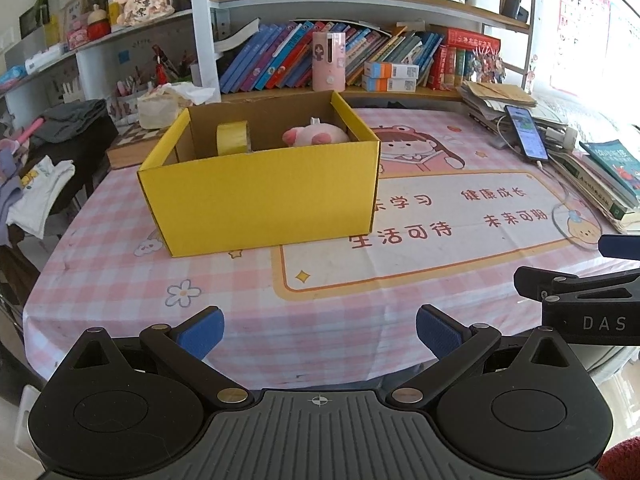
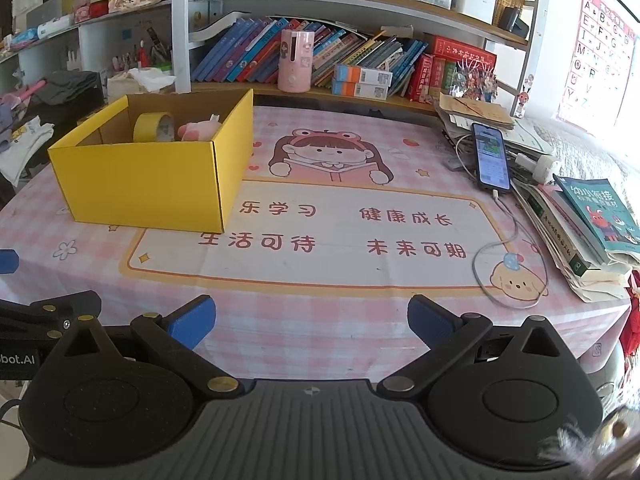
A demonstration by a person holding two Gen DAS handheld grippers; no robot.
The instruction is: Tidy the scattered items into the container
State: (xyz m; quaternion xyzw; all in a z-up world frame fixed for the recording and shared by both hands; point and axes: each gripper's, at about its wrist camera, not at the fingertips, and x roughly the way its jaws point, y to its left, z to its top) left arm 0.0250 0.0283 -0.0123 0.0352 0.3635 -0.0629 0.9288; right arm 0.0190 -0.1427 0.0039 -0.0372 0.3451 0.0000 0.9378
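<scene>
Two items sit inside the yellow box (image 1: 260,196): a roll of yellow tape (image 1: 233,137) standing on edge at the left and a pink plush toy (image 1: 314,135) to its right, both only partly visible above the front wall. I see the box resting on the table (image 1: 120,272), on a pink checked cloth with a cartoon girl and a cream panel of red characters; the box covers that panel's left end.

My left tool (image 1: 319,334) hangs over the near edge of the table with its blue pads spread wide and nothing between them. My right tool (image 2: 311,326) is the same, fingers wide apart and empty, over the near edge further right. Each tool shows at the edge of the other's view, so they are side by side.

On the far right of the table I see a phone (image 2: 490,157) with its screen lit, propped on a stack of papers, a white cable (image 2: 516,240) looping from it across the cloth, and a pile of books (image 2: 592,224) near the corner. Behind the table stands a bookshelf (image 2: 320,4) packed with books
</scene>
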